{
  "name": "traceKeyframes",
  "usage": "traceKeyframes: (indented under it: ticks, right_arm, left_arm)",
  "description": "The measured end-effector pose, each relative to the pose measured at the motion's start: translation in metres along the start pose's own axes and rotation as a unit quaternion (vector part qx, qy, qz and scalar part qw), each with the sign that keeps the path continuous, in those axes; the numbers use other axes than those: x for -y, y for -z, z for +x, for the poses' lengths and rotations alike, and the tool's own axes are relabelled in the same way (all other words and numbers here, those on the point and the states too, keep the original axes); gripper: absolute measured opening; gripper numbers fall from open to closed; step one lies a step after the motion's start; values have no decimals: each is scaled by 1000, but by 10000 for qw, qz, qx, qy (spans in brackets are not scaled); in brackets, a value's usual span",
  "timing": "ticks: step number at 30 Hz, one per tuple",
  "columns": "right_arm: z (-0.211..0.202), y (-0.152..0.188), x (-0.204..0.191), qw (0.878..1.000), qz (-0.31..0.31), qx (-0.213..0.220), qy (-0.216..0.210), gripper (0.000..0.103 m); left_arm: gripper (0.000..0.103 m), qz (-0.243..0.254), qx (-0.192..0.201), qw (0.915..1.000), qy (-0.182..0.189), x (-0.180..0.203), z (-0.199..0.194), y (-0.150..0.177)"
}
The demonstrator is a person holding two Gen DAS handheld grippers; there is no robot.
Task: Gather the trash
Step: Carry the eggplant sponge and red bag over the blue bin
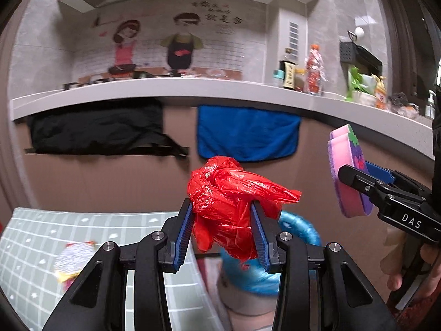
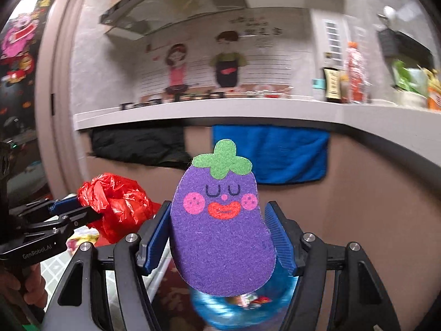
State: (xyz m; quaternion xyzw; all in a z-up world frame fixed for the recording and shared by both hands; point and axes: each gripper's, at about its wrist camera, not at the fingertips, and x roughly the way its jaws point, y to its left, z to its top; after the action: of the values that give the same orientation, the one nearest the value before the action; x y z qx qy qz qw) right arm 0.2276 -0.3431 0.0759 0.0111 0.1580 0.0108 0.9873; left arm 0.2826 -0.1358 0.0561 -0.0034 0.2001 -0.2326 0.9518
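My left gripper (image 1: 223, 231) is shut on a crumpled red plastic bag (image 1: 234, 193) and holds it in the air above a bin lined with a blue bag (image 1: 300, 229). My right gripper (image 2: 217, 231) is shut on a purple eggplant-shaped sponge (image 2: 220, 237) with a pink back, held upright above the same blue-lined bin (image 2: 237, 311). In the left wrist view the sponge (image 1: 347, 171) and right gripper (image 1: 355, 176) are at the right. In the right wrist view the red bag (image 2: 115, 201) and left gripper (image 2: 74, 212) are at the left.
A table with a green checked cloth (image 1: 33, 237) lies at the lower left, with a small wrapper (image 1: 71, 259) on it. A grey kitchen counter (image 1: 193, 91) runs ahead with bottles (image 1: 314, 69) on it; a blue towel (image 1: 248, 138) and black cloth (image 1: 96, 129) hang below.
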Motion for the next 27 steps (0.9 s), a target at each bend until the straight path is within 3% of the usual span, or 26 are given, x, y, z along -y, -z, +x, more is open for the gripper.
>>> traceKeyframes:
  ticks: [7,14,27]
  right_arm:
    - [24,17,46,9985,445,-276,185,65]
    - [46,28,57,9973,544,-450,202,65]
    - [79,49,73,9943,719,-756,231,65]
  left_arm:
    - [42,23,-132,9998,143,22,43,-2]
    - [42,-117,-532,9983,200,23,77,12]
    - [42,-171,-772,9966,213,26,111,25]
